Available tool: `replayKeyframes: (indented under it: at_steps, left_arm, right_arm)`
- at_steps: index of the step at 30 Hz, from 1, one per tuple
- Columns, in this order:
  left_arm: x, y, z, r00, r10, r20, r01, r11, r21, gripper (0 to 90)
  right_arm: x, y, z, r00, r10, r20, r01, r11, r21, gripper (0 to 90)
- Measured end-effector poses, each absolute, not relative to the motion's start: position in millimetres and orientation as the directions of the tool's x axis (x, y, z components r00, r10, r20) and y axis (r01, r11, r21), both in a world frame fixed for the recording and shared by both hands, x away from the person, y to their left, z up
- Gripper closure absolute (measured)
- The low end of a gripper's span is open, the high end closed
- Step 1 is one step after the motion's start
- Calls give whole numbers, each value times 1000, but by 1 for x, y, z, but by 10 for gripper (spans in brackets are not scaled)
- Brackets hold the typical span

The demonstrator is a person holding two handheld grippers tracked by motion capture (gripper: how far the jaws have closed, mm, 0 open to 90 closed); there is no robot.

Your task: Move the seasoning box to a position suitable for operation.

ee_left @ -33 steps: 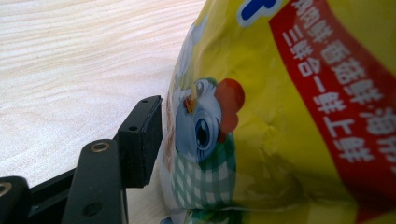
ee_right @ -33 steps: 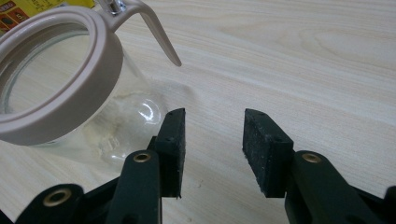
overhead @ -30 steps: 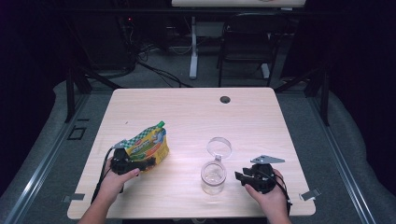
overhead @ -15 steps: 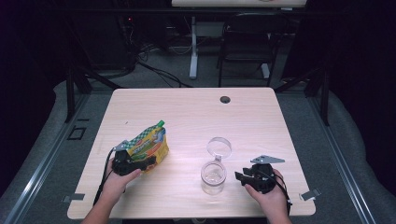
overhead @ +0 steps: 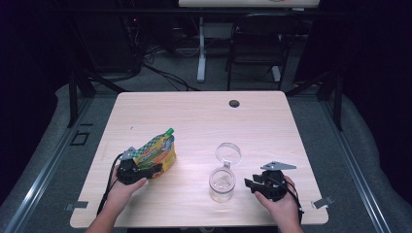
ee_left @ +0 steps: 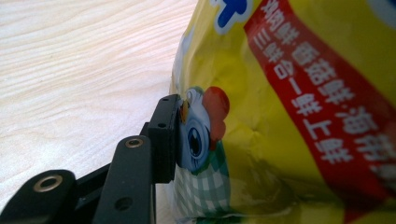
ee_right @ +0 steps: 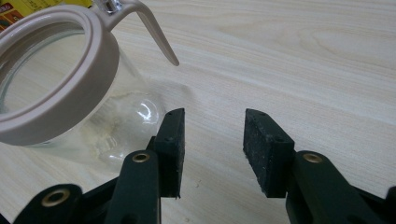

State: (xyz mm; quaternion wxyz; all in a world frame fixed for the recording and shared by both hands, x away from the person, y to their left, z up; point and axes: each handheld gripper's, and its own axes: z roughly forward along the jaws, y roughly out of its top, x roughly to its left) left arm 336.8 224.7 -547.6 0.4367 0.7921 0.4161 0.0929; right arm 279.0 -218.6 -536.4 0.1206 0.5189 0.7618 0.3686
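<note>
Pouch (overhead: pixel 156 151) on table (overhead: pixel 194 116) at left, jar (overhead: pixel 222 183) right of it

The far half of the table (overhead: pixel 204 114) is left free for passage, while the near strip is obstructed by the yellow pouch (overhead: pixel 156 153) and, well apart, the glass jar (overhead: pixel 222 183).

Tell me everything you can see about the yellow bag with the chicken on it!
The bag is a shiny, crinkly yellow pouch with a green cap at its far corner, a red band of white writing and a cartoon chicken. It sits on the table, left of the glass jar. The left gripper has just been closing on it; one pad presses the chicken picture.
</note>
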Motion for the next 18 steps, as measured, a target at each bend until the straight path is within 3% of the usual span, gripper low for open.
replayKeyframes:
  at_steps: [18]
  left_arm:
    - [329,215,-549,680,687,-256,587,-301,751,581]
  right_arm:
    - [279,-219,-537,-426,882,200,704,185,686,588]
